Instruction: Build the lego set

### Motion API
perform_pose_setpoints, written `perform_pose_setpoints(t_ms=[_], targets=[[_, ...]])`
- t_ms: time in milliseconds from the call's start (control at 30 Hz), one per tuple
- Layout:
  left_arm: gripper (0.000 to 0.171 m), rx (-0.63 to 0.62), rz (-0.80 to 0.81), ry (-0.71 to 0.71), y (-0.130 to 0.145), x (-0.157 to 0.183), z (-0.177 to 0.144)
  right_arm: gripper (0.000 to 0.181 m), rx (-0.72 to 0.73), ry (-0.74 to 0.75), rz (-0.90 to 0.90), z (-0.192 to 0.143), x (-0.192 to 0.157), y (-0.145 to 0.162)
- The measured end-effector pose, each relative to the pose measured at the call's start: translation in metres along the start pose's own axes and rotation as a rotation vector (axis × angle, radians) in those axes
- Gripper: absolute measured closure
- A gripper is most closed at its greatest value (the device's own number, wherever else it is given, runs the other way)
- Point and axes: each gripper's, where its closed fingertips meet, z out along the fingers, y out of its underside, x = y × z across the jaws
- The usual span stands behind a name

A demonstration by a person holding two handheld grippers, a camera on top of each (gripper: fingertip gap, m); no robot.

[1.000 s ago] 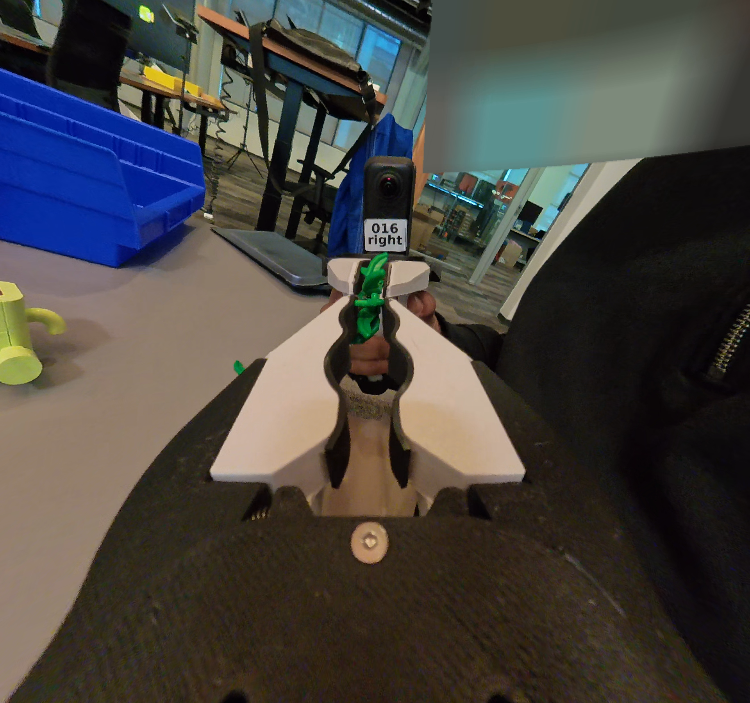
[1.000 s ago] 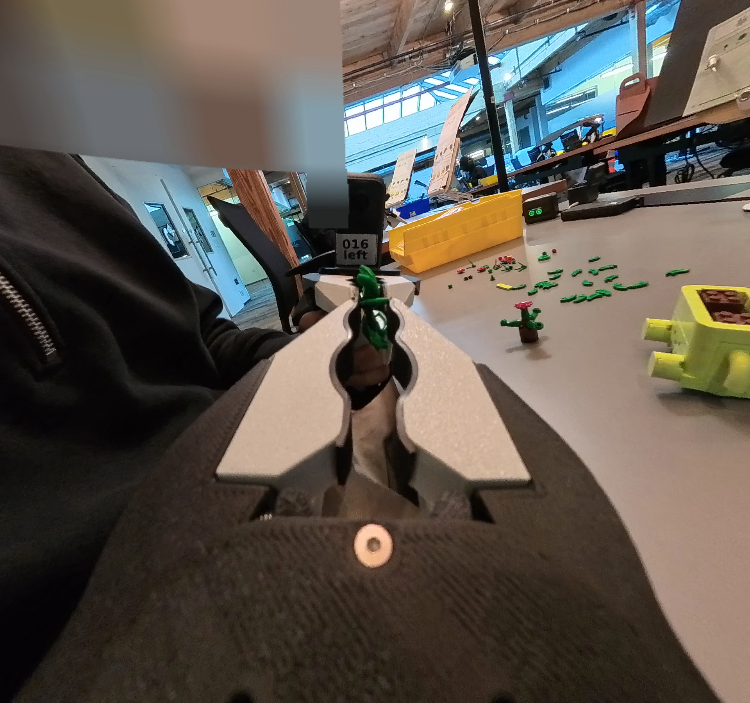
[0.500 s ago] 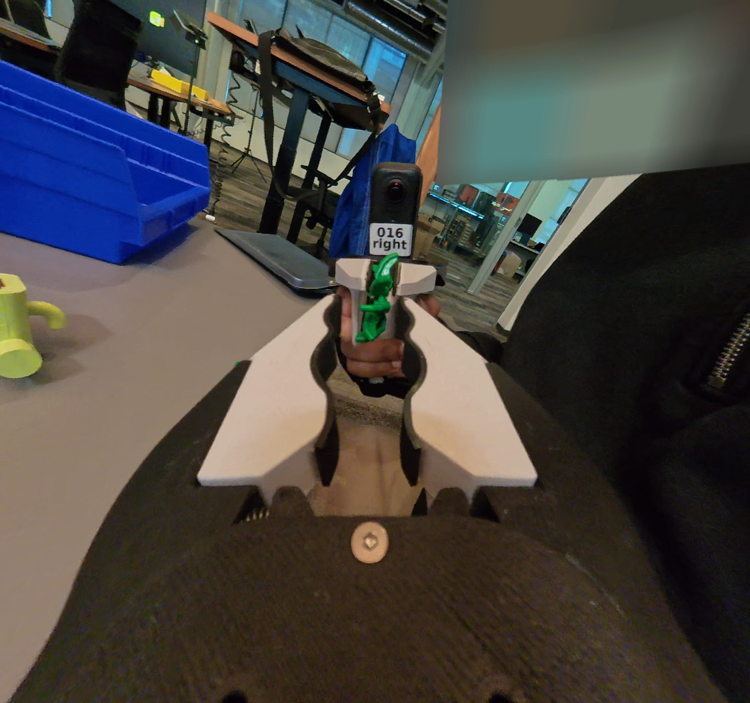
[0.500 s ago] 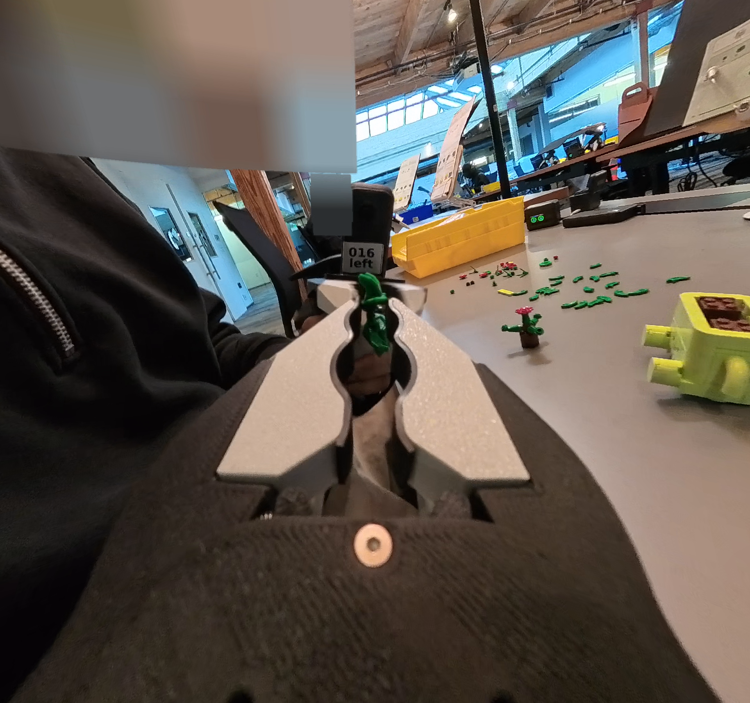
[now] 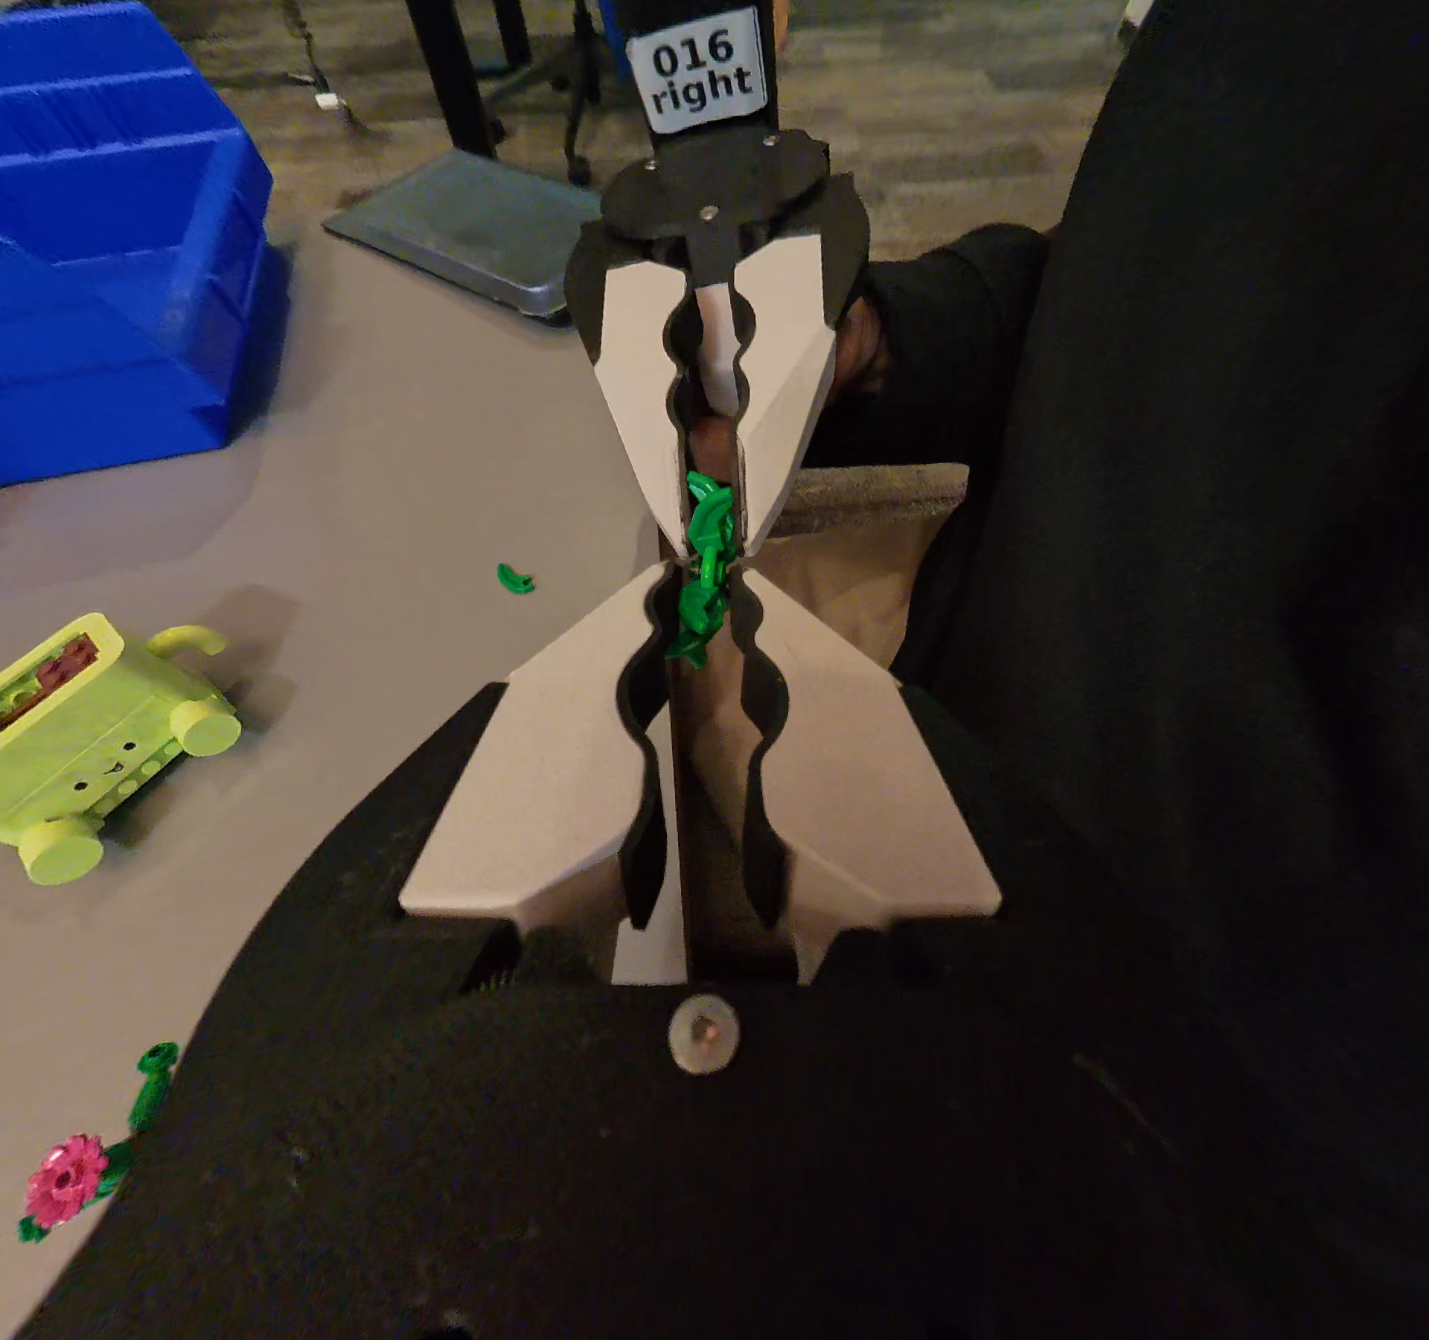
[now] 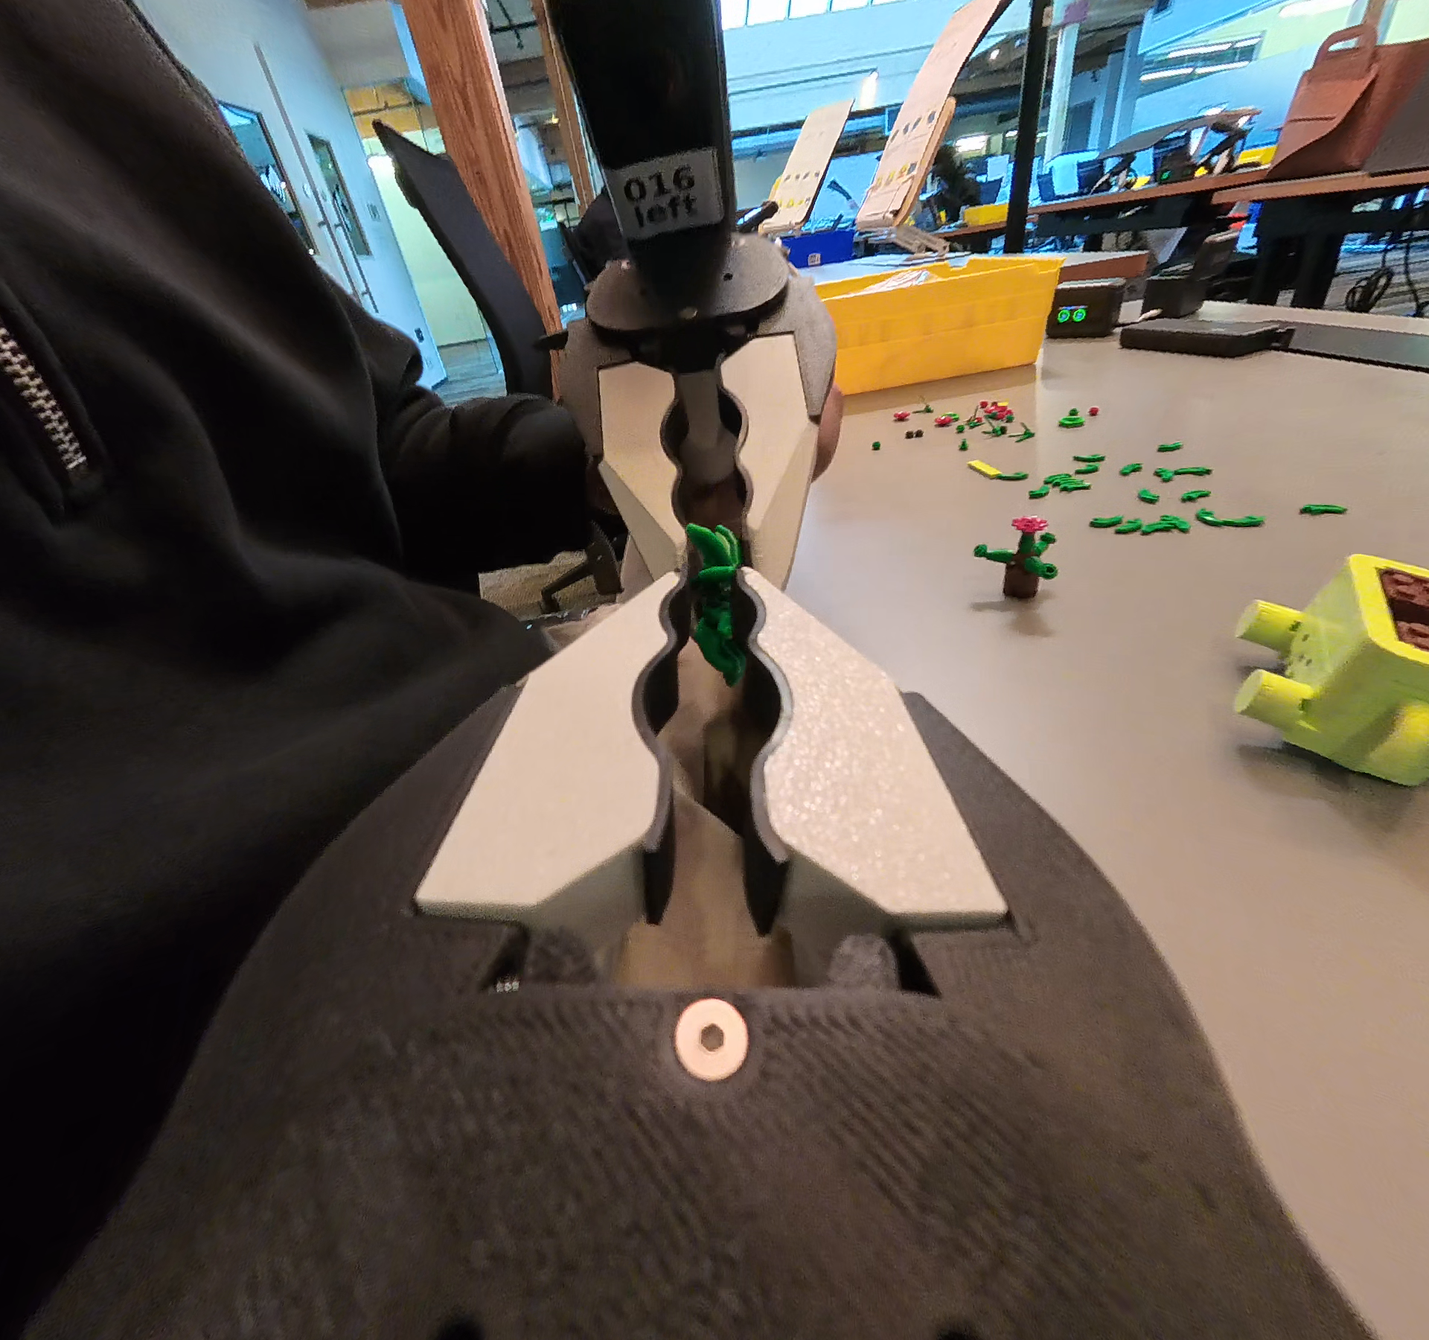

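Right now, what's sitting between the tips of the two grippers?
A green leafy stem piece, pinched between both tips of the left gripper and the right gripper; both wrist views show it.

Each wrist camera looks close along its own fingers at the green leafy stem (image 5: 702,576) (image 6: 717,607), the two views facing one another across it, both sharing the lime-green block (image 5: 100,730) (image 6: 1345,692) lying off beside it.

A gray table (image 6: 1160,877) is near. Far off stand a wooden post (image 6: 472,112), big bright windows (image 6: 812,11) and more desks (image 6: 1276,197).
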Motion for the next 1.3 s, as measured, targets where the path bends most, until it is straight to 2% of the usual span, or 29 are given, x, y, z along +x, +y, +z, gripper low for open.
perform_pose_setpoints(t_ms=[433, 567, 633, 667, 733, 833, 933, 1067, 1133, 1200, 1233, 1300], targets=[[0.166, 0.040, -0.067, -0.025, 0.002, -0.007, -0.003, 0.173, -0.006, 0.031, -0.004, 0.001, 0.005, 0.003], [0.166, 0.014, -0.100, -0.112, 0.012, -0.022, -0.006, 0.168, 0.046, 0.105, -0.005, -0.008, 0.017, -0.007], [0.166, -0.024, -0.119, -0.176, 0.022, -0.033, -0.008, 0.168, 0.062, 0.209, -0.002, -0.019, 0.034, -0.012], [0.166, -0.049, -0.129, -0.206, 0.028, -0.038, -0.009, 0.169, 0.032, 0.292, -0.006, -0.026, 0.047, -0.009], [0.166, -0.106, -0.134, -0.263, 0.040, -0.047, -0.010, 0.171, -0.117, 0.501, -0.009, -0.046, 0.078, 0.009], [0.167, -0.172, -0.121, -0.308, 0.052, -0.052, -0.007, 0.166, -0.372, 0.662, 0.039, -0.068, 0.102, 0.048], [0.166, -0.214, -0.126, -0.313, 0.060, -0.054, -0.002, 0.161, -0.445, 0.585, 0.059, -0.056, 0.094, 0.064], [0.166, -0.204, -0.161, -0.273, 0.063, -0.050, 0.002, 0.139, -0.547, 0.460, -0.073, -0.045, 0.083, 0.072], [0.166, -0.198, -0.173, -0.252, 0.063, -0.047, 0.004, 0.136, -0.622, 0.410, -0.121, -0.048, 0.082, 0.078], [0.166, -0.190, -0.183, -0.235, 0.063, -0.045, 0.006, 0.129, -0.662, 0.316, -0.057, -0.048, 0.075, 0.082], [0.166, -0.190, -0.186, -0.228, 0.063, -0.044, 0.008, 0.128, -0.660, 0.255, -0.020, -0.048, 0.069, 0.081], [0.166, -0.196, -0.188, -0.229, 0.064, -0.043, 0.010, 0.133, -0.704, 0.223, 0.000, -0.053, 0.067, 0.083]])
